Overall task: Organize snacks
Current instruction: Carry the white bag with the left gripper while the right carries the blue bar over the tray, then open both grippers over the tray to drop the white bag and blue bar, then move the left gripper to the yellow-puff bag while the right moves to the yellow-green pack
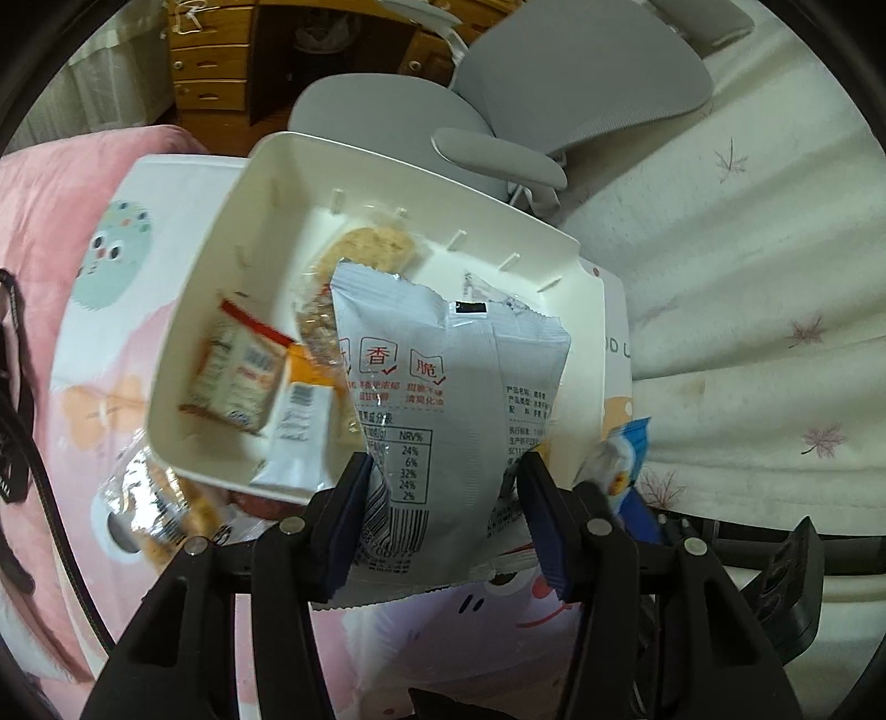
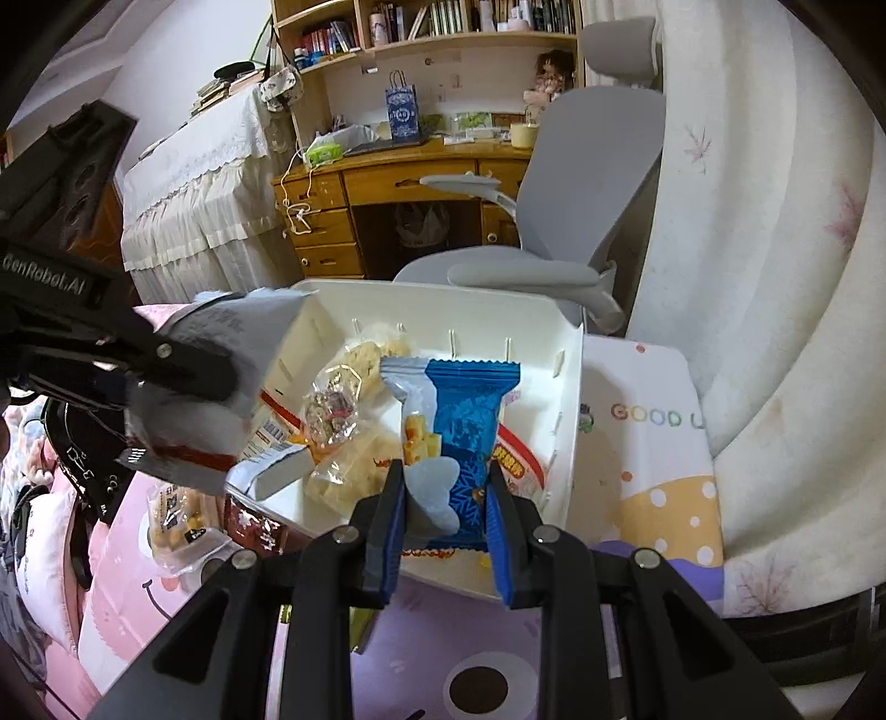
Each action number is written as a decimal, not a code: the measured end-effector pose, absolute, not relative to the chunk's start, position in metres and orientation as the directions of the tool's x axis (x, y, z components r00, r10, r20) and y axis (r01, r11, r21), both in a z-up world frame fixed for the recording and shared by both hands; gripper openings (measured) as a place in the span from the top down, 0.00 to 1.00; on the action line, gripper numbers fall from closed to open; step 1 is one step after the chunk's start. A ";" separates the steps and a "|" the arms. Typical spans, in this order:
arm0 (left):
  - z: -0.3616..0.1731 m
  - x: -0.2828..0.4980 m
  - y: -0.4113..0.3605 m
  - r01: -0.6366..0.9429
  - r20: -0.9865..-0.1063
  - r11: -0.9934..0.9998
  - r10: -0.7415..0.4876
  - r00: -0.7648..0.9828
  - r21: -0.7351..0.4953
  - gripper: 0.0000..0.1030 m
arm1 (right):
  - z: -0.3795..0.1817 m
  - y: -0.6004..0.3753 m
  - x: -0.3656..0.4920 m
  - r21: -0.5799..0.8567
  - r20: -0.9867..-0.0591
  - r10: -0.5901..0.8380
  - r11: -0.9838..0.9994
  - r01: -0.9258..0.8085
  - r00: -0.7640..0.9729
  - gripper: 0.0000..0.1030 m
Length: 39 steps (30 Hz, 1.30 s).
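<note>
Far beyond the cartoon-printed mat [image 2: 659,487] we see a grey office chair [image 2: 587,183], its armrest [image 2: 520,274] jutting left. Behind it stands a wooden desk [image 2: 387,183] with drawers, a blue gift bag [image 2: 401,113] on top and a bookshelf [image 2: 426,22] above. A white quilt with pink leaf prints [image 2: 775,277] fills the right; a lace-covered piece of furniture [image 2: 199,194] stands far left.
</note>
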State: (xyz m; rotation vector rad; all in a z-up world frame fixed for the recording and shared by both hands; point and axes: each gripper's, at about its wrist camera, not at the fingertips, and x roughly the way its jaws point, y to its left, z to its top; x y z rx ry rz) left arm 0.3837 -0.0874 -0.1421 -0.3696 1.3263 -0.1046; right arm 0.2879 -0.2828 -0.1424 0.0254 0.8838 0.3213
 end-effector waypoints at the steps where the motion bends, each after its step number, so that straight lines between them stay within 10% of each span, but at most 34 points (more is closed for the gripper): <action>1: -0.145 0.387 -0.092 -0.121 -0.927 0.940 -0.284 0.245 -0.320 0.49 | -0.147 -0.285 0.290 0.162 -0.762 0.289 0.952 -0.261 0.579 0.76; 6: -0.149 0.392 -0.107 -0.104 -0.936 0.955 -0.246 0.252 -0.279 0.28 | -0.165 -0.293 0.299 0.198 -0.808 0.294 0.952 -0.235 0.511 0.67; 39: -0.121 0.262 -0.027 -0.176 -0.897 0.918 -0.283 0.339 -0.356 0.27 | -0.178 -0.244 0.213 0.295 -0.867 0.352 0.933 -0.206 0.353 0.48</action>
